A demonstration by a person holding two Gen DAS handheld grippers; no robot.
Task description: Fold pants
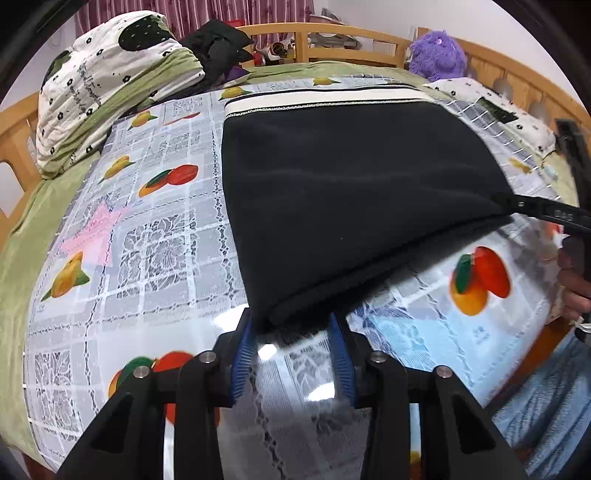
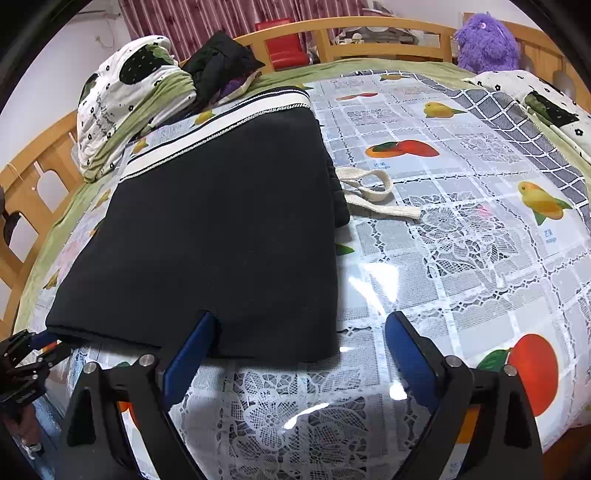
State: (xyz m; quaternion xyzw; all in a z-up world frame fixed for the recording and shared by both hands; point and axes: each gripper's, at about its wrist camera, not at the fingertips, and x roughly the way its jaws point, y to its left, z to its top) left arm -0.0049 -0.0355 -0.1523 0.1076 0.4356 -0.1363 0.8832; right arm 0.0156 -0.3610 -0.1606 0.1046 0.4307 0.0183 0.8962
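Observation:
The black pants [image 1: 354, 192] lie folded in a thick rectangle on the fruit-print tablecloth [image 1: 159, 236], with a white striped band along the far edge. My left gripper [image 1: 293, 325] has its blue fingers on either side of the near corner of the fold, part open, with the cloth between them. In the right wrist view the pants [image 2: 221, 229] lie left of centre. My right gripper [image 2: 301, 325] is open wide at their near right corner, left finger against the cloth edge. The right gripper's tip [image 1: 517, 205] touches the pants' right edge in the left view.
A cream drawstring [image 2: 373, 192] trails from the pants' right side. A rolled flowered quilt [image 2: 125, 107] and dark clothes [image 2: 221, 59] lie at the far left. A purple plush toy [image 2: 484, 40] sits far right. A wooden bed rail [image 2: 351, 29] runs behind.

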